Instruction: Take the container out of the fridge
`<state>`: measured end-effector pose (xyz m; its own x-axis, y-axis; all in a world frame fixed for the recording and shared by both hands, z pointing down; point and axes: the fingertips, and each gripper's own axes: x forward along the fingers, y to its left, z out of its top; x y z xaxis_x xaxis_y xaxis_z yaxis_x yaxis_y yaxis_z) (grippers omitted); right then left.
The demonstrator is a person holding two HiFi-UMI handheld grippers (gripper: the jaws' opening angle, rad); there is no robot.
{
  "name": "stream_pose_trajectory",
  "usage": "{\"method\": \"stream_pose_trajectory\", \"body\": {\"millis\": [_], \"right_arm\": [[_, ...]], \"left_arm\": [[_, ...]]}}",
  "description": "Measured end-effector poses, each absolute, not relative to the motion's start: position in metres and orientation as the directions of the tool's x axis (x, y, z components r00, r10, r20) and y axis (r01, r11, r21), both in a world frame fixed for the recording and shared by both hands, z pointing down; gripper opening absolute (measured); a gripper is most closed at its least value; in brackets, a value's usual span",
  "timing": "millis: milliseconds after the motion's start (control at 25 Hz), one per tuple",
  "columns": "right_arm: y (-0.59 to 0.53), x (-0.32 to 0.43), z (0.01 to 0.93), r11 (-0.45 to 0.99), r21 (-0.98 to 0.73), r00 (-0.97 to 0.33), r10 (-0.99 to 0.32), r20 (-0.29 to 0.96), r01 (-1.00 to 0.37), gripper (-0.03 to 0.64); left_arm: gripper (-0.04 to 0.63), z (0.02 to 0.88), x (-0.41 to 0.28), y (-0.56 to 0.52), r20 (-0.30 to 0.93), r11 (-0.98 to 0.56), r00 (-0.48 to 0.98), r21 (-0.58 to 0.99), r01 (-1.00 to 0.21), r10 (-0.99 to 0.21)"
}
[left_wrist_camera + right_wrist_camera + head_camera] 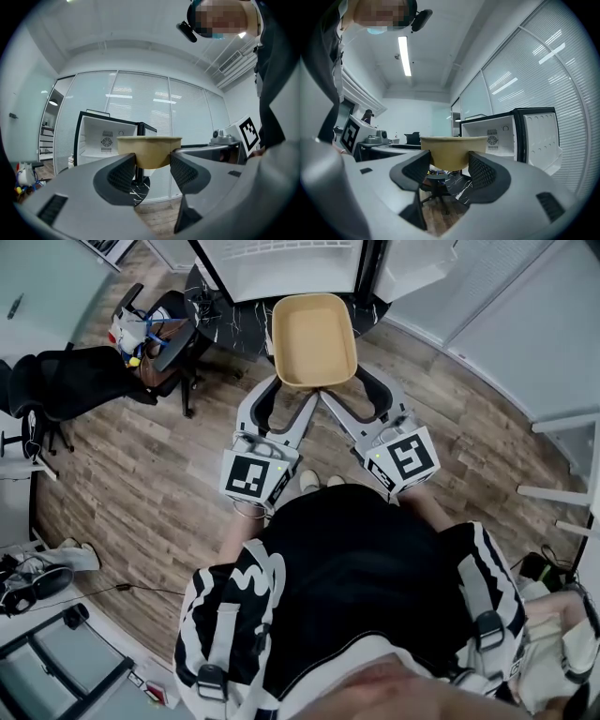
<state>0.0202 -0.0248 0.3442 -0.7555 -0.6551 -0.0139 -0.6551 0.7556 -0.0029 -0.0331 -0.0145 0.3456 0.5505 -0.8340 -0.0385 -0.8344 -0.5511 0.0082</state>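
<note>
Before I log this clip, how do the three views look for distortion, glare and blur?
Head view: even light, sharp, the tan container clear, floorboards bowed at the edges. Left gripper view: strong fisheye, dark corners, mosaic patch up top. Right gripper view: same fisheye, ceiling light blown out, fridge readable.

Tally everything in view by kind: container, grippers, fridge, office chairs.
Container: 1
Grippers: 2, left gripper and right gripper, both clamped on it
Fridge: 1, door open
Office chairs: 2
Total: 6
</note>
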Motion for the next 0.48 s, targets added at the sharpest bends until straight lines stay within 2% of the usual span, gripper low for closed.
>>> {"method": "stream_pose_trajectory", "body": {"millis": [480], "right_arm": [[-0.0285, 0.0146, 0.3445, 0.752, -0.007, -0.752, -0.660, -0.013, -0.659, 0.268]], "left_arm": [[0.238, 0.3457, -0.0389, -0.0184, -0.040, -0.554, 0.553, 0.016, -0.832, -0.832]]}}
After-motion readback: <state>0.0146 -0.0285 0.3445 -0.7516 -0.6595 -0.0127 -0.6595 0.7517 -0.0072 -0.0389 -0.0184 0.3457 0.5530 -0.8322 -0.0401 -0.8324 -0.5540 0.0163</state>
